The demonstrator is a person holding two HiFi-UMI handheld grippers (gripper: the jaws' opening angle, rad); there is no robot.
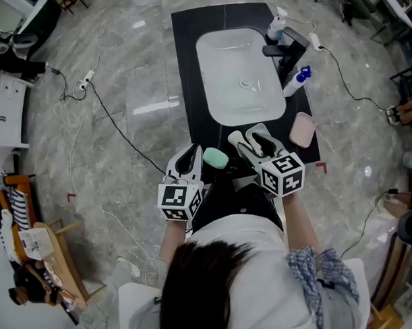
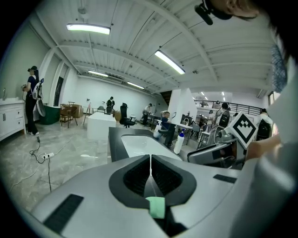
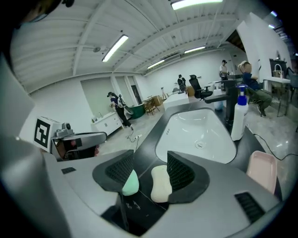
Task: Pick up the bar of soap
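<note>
In the right gripper view a cream bar of soap [image 3: 160, 183] lies on the black counter [image 3: 149, 139], close against the right jaw's pad. A green bar [image 3: 130, 183] lies beside it, partly hidden behind the left jaw. My right gripper [image 3: 150, 158] stands open over both, and its pads press on neither. In the head view the green bar [image 1: 215, 157] sits between my left gripper [image 1: 192, 154] and right gripper [image 1: 247, 136]; the cream bar is hidden there. The left gripper [image 2: 150, 160] is shut, tips touching, with a small green patch [image 2: 157, 207] low between its jaws.
A white sink [image 1: 240, 75] fills the counter [image 1: 186, 73] ahead, with a black faucet [image 1: 286, 50] and a spray bottle [image 1: 297, 81] at its right. A pink soap dish [image 1: 302, 129] sits at the counter's near right corner. Cables trail across the floor at the left.
</note>
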